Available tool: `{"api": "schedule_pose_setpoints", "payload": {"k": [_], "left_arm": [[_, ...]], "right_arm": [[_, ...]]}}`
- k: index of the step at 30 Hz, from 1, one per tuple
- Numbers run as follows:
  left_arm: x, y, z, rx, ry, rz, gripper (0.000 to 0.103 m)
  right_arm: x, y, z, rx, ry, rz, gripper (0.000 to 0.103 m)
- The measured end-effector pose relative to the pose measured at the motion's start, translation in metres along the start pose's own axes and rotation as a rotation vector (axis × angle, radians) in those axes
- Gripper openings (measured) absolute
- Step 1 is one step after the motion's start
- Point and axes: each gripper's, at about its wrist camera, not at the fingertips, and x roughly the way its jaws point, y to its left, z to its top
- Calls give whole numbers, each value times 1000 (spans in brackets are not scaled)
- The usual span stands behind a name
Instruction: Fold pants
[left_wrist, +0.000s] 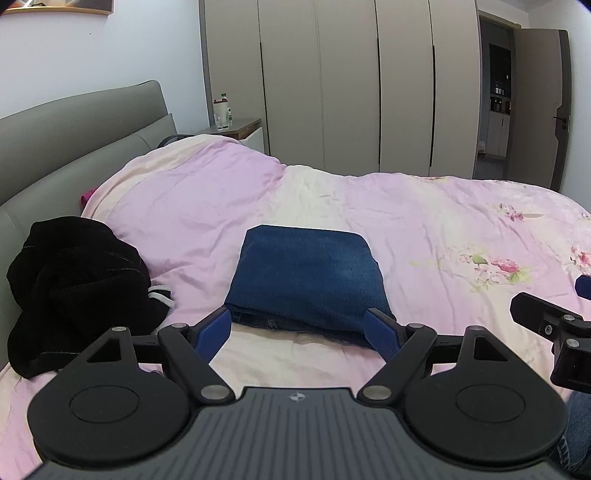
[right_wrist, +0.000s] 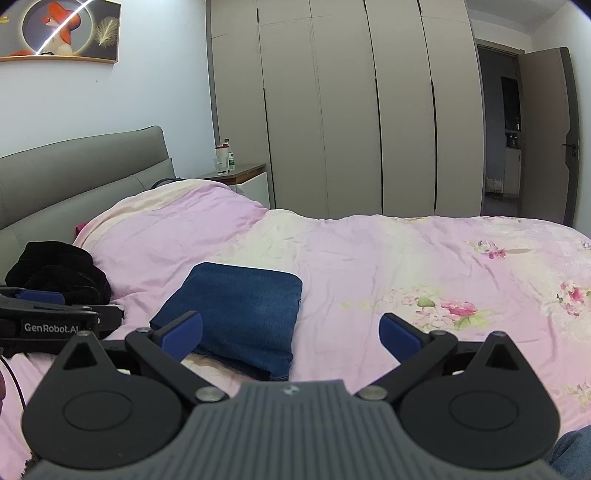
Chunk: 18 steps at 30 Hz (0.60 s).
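1. The pants (left_wrist: 306, 280) lie as a compact blue denim bundle on the bed (left_wrist: 424, 221), roughly mid-mattress, on the pink floral cover.
2. The fold looks finished: a neat rectangle with layered edges showing at the near end, and no loose legs in view.
3. The left gripper (left_wrist: 299, 332) stands wide open and holds nothing. Its blue pads sit at the bundle's two near corners; whether they touch the denim cannot be told.
4. The right gripper (right_wrist: 291, 332) is also wide open and empty. Its left pad overlaps the bundle's near edge in the right wrist view, while its right pad hangs over bare cover.
5. The key relation: the bundle lies straight ahead of the left gripper, centred between its fingers, with its long axis running away from the gripper toward the wardrobe (left_wrist: 351, 85).
6. From the right gripper the bundle lies ahead and to the left, so the left hand looks nearer and better aligned.
7. The two grippers are close side by side; each appears at the edge of the other's view.
8. A black garment (left_wrist: 77, 288) is heaped to the left by the headboard (left_wrist: 74, 125), apart from the pants.
9. Judged from this, little remains: perhaps a press or straightening, best done by the left hand.
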Motion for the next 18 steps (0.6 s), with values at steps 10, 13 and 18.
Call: {"api": "schedule_pose_setpoints", "payload": {"k": [10,13,18], "left_arm": [[-4,-1,1,15,-10,2,95],[-5,-2,1,20,-8,5,95],[-8,-3,1,20,-13,1,96]], "right_arm": [[-2,-4,0,18,-16,-10,98],[-5,-4,0,24,-26,-14,98],[-8,-4,0,29,-38,-17,98]]}}
